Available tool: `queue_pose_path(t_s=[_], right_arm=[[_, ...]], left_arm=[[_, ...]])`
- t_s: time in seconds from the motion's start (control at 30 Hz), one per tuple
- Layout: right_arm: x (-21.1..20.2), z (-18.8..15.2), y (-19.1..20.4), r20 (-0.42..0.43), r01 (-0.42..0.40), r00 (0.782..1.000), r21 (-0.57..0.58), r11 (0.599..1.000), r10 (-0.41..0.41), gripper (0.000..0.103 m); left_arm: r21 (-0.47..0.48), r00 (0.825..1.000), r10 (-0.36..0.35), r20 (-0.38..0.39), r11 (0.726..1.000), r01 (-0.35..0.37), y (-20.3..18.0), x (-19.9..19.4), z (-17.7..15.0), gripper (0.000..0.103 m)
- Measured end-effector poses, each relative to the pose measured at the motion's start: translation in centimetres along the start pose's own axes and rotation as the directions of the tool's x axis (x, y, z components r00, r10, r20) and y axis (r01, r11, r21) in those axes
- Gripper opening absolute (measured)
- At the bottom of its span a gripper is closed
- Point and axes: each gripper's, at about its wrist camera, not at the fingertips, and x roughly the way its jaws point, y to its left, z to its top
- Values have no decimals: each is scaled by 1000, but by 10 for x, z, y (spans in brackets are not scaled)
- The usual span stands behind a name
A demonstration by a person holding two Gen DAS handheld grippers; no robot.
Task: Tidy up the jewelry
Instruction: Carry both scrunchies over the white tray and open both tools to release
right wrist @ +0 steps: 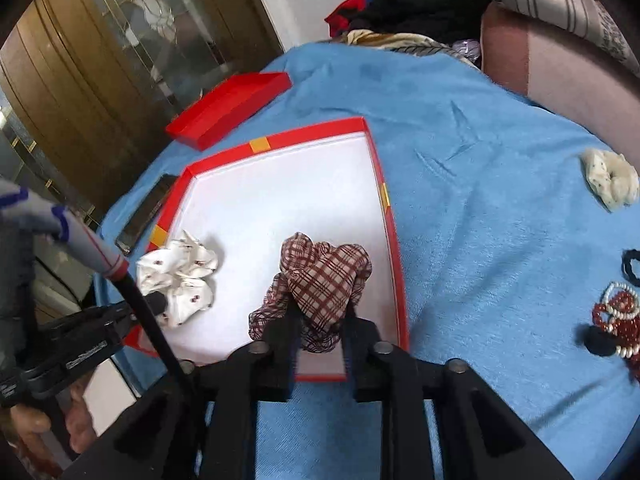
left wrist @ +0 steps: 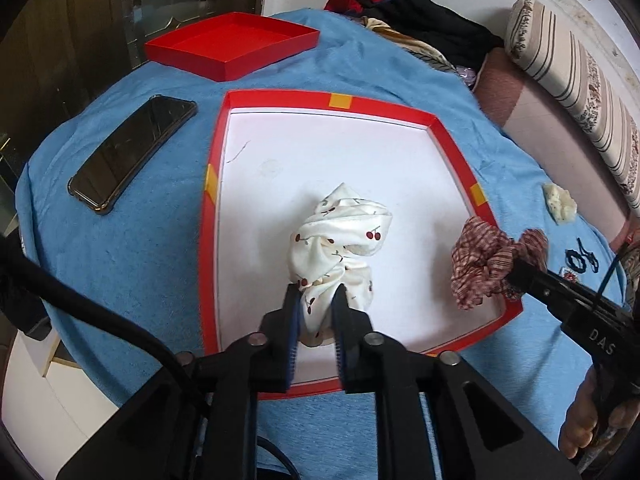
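A red box with a white floor (left wrist: 280,160) (right wrist: 280,200) lies on the blue towel. My left gripper (left wrist: 316,296) is shut on a white cherry-print scrunchie (left wrist: 340,240) (right wrist: 180,276) that rests on the box floor. My right gripper (right wrist: 320,312) (left wrist: 516,270) is shut on a red plaid scrunchie (right wrist: 324,284) (left wrist: 484,264) and holds it over the box's right side. A cream dotted scrunchie (right wrist: 612,180) (left wrist: 560,202), black hair ties (left wrist: 582,258) (right wrist: 632,264) and red and white bead strings (right wrist: 620,316) lie on the towel to the right.
The red lid (left wrist: 236,44) (right wrist: 228,108) lies upside down at the far left. A black phone (left wrist: 132,152) lies left of the box. Piled clothes (left wrist: 424,24) and a striped cushion (left wrist: 576,80) sit at the far edge of the blue towel (left wrist: 120,260).
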Motion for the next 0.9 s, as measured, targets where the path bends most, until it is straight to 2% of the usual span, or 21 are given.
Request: queue_pose_path(t_s=[0.03,0.1,0.13,0.27,0.37,0.43,0.5,0.57,0.63,0.67,0.9], right_arm=[[-1,0,0,1,10,1000,-6,1000,-10,47],[-13,-2,-1,32,18,999,-19,1000,-17,59],[-21,-3,-2,47,19,999,-29,999,-17,60],[-40,-6,-16,91,25,996,-5,1000,-25,61],[-34,-12,-37,62,47,997,63,997,-51,61],[-23,-15,-44,26,62,998,81,995,-65,42],[-10,-16,-45,-8,74,997,70,995,-73,37],[-2,-15,-42,-25,84,996,42,996,-83,28],[11,-15,-39,-66,99,993,26,995,-98,9],[15,-16,-40,-87,117,990,33,993,-114,5],[-3,-47,-42,-144,97,986,117,988,-80,5]], left_arm=[[-2,1000,3,6,1000,-3,1,0,1,23],[-6,1000,2,14,1000,-2,2,-2,1,34],[-10,1000,-1,20,1000,1,3,-3,2,38],[-18,999,-9,34,1000,10,4,-9,4,42],[-30,999,-17,48,999,19,5,-17,1,44],[-34,998,-15,57,999,17,5,-23,-1,44],[-34,998,-11,65,999,13,5,-28,-3,45],[-34,998,-10,68,999,12,3,-31,-5,45],[-32,997,-11,72,999,13,0,-34,-6,45],[-32,997,-8,75,999,11,-2,-36,-6,45],[-12,994,-27,105,1000,29,-17,-51,-4,45]])
